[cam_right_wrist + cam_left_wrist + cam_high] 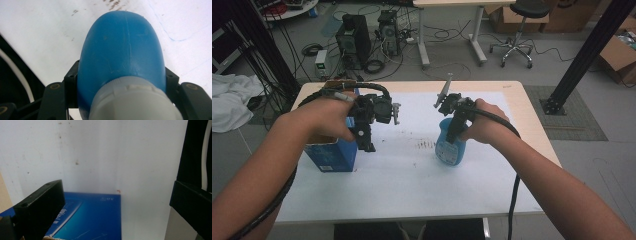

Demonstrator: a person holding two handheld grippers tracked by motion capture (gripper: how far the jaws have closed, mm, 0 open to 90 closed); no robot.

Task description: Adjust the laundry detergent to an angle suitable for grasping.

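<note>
a person stands at a light wooden counter (532, 130) covered by a white sheet (412, 175), a two-fingered gripper in each hand.

the right gripper (455, 131) grasps a blue spray bottle (450, 146) that stands near the middle of the sheet, right of centre. in the right gripper view, the black fingers (71, 82) press on both sides of the blue bottle (122, 52) just below its white screw cap (135, 100). the cap is cut off by the bottom edge, and the bottle's base is hidden behind its own rounded body. from above, the hand and gripper hide most of the bottle's neck; a grey nozzle (443, 92) sticks up behind it.

the left gripper (364, 137) hangs over a blue box (332, 155) at the left of the sheet. in the left gripper view its fingers (42, 205) are released, set wide apart with nothing between them; the box (95, 217) lies below, its printing too blurred to read. the right finger is partly cut off by the frame edge.
</note>
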